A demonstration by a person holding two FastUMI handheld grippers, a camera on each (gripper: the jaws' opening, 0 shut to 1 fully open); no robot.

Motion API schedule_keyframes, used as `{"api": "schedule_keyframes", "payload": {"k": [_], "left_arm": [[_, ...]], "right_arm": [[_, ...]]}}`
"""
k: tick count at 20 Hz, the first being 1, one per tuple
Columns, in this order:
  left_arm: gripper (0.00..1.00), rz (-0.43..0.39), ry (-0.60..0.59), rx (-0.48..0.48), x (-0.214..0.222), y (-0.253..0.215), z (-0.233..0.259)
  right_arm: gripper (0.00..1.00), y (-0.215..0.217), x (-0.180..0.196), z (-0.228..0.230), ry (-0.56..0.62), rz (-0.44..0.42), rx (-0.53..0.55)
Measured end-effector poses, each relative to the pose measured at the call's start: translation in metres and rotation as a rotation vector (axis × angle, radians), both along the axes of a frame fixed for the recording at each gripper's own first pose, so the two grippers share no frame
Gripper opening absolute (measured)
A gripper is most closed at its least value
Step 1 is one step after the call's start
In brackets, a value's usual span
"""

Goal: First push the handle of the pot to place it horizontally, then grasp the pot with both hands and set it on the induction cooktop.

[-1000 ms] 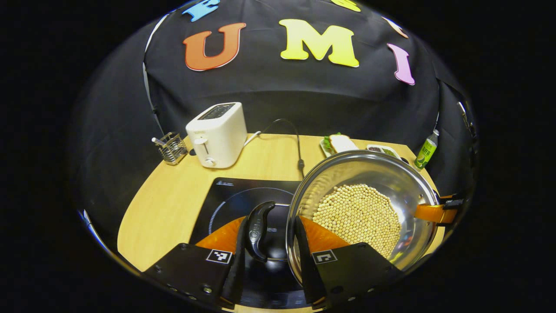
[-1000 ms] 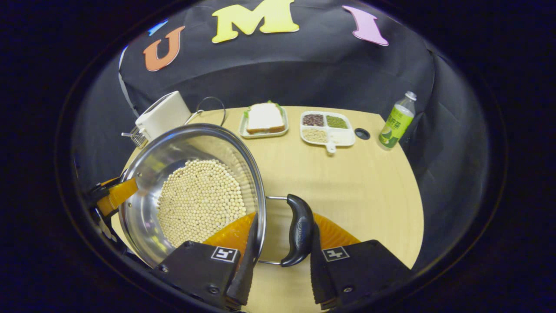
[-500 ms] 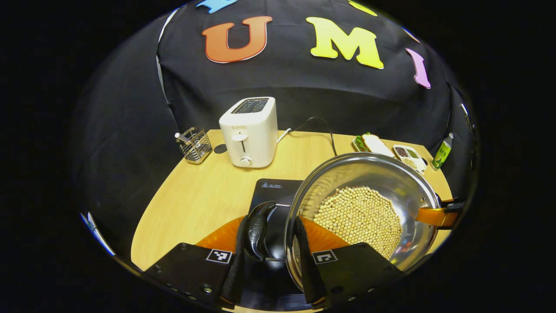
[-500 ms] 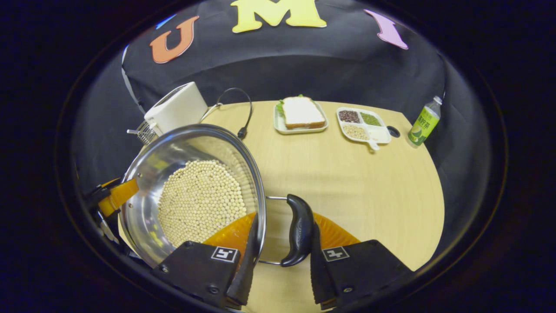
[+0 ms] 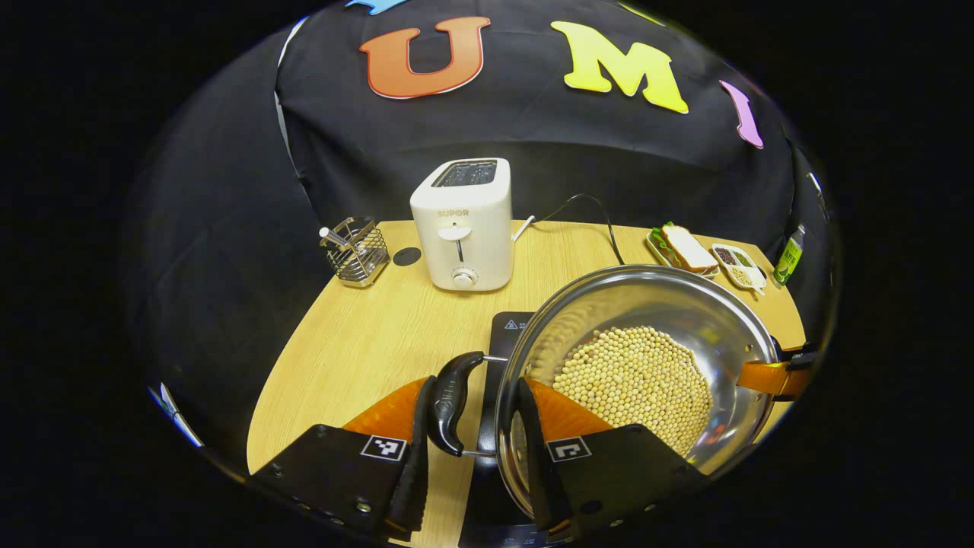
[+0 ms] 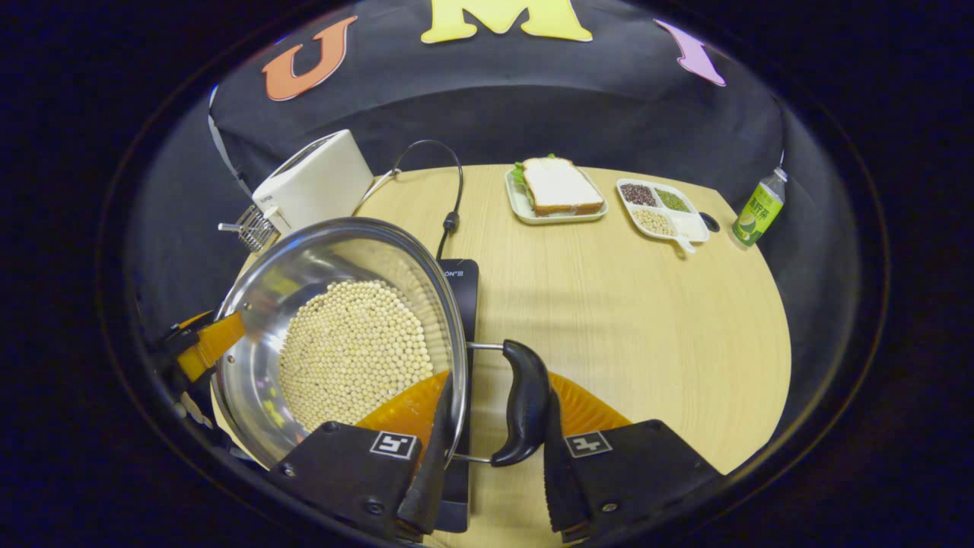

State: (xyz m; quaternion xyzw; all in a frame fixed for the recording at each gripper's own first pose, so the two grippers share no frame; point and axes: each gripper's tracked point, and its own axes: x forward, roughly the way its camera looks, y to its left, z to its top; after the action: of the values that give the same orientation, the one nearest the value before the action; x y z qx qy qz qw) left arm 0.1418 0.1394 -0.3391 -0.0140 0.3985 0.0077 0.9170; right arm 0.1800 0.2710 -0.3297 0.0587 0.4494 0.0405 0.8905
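Both jaws clamp shut, one finger inside the rim, one outside the handle: our left gripper (image 5: pixel 472 449) and right gripper (image 6: pixel 491 457) share the pot (image 5: pixel 639 373), keeping it level above the induction cooktop (image 6: pixel 460 304).

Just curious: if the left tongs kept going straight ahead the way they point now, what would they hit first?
Probably the white toaster across the table; depth is hard to judge. The left tongs already hold the pot by its handle.
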Motion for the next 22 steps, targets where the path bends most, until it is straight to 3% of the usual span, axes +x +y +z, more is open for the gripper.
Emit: {"api": "schedule_keyframes", "payload": {"k": [8, 9, 10, 11, 12, 16, 18, 19, 20, 22], "left_arm": [[0.53, -0.041, -0.03, 0.021, 0.002, 0.003, -0.002], [0.63, -0.041, -0.034, 0.021, 0.002, 0.004, -0.002], [0.53, -0.042, -0.034, 0.02, 0.002, 0.004, -0.002], [0.63, -0.038, -0.037, 0.02, 0.002, 0.004, -0.002], [0.53, -0.04, -0.032, 0.022, 0.001, 0.004, -0.002], [0.58, -0.051, -0.035, 0.022, -0.001, 0.005, -0.002], [0.66, -0.038, -0.04, 0.017, -0.004, 0.008, 0.001], [0.61, -0.021, -0.059, 0.021, -0.001, 0.014, 0.002], [1.0, 0.002, -0.076, 0.034, -0.003, 0.02, 0.004], [0.97, 0.023, -0.116, 0.039, -0.004, 0.026, 0.016]], "right_arm": [[0.55, 0.002, -0.002, -0.002, 0.004, -0.011, -0.004], [0.55, 0.002, -0.002, -0.001, 0.003, -0.01, -0.008], [0.55, 0.002, -0.002, -0.001, 0.001, -0.01, -0.007], [0.55, 0.002, -0.002, -0.001, 0.0, -0.008, -0.005], [0.56, 0.002, -0.002, -0.002, 0.002, -0.009, 0.001], [0.58, 0.001, 0.0, -0.002, 0.002, -0.001, 0.011], [0.63, 0.001, 0.002, 0.003, -0.027, 0.022, 0.029], [0.74, -0.004, 0.002, 0.006, -0.053, 0.01, 0.035], [0.77, -0.008, 0.001, 0.008, -0.076, 0.001, 0.053], [0.84, -0.015, 0.001, 0.011, -0.092, 0.013, 0.04]]}}
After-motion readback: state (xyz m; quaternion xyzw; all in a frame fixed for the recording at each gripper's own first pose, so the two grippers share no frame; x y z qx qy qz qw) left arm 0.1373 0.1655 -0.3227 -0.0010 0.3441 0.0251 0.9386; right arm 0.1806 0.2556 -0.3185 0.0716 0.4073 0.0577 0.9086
